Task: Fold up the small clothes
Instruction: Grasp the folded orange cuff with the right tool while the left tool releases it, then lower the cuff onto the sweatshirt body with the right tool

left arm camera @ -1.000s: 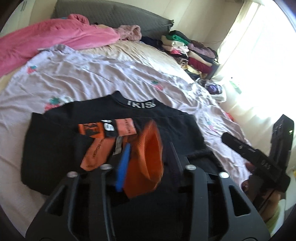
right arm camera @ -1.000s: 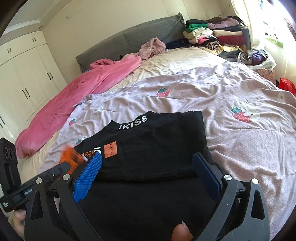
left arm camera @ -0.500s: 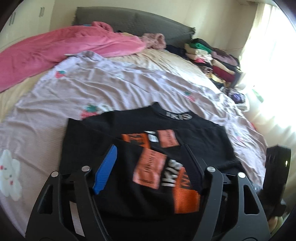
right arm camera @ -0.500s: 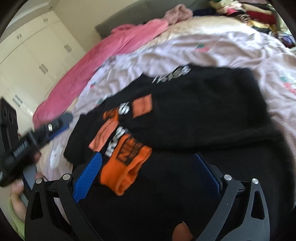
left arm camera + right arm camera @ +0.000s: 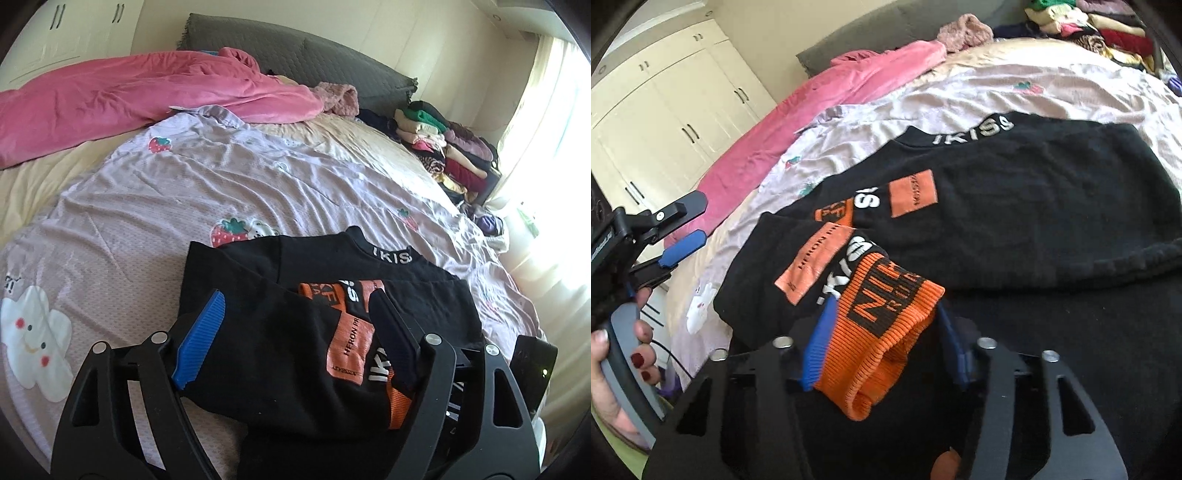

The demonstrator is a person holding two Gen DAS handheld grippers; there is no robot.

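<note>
Left wrist view: the left tool point(image 5: 295, 332) stands released, its blue pad at 9 o'clock and its dark pad at 3 o'clock, wide apart; between them lies the folded sleeve of the black sweater point(image 5: 295, 347), and whether either pad touches the cloth I cannot tell; the sweater lies on the lilac sheet point(image 5: 207, 184) of the bed, its collar with white letters toward 12 o'clock from the tool and orange patches toward 2 o'clock; a strawberry print shows at the sweater's 11 o'clock edge and a white cloud print near 9 o'clock of the frame; a pink blanket point(image 5: 140, 96) lies across the far side at 11 o'clock, before a grey headboard point(image 5: 295, 51); a pile of clothes point(image 5: 447, 147) sits at 2 o'clock, beside a bright curtain point(image 5: 554, 129); part of the right tool's black body shows at 4 o'clock.

Right wrist view: the right tool point(image 5: 882, 343) is clenched on the orange cuff point(image 5: 886, 332) of the sleeve, the ribbed cuff bulging between its pads; the sweater's body point(image 5: 1015, 206) spreads from 12 to 3 o'clock, flat on the sheet; the left tool point(image 5: 683, 229) is at 9 o'clock, released, held by a hand point(image 5: 613, 369) with red nails at 8 o'clock; white wardrobes point(image 5: 672, 122) stand at 10 o'clock; the blanket runs toward 12 o'clock.
</note>
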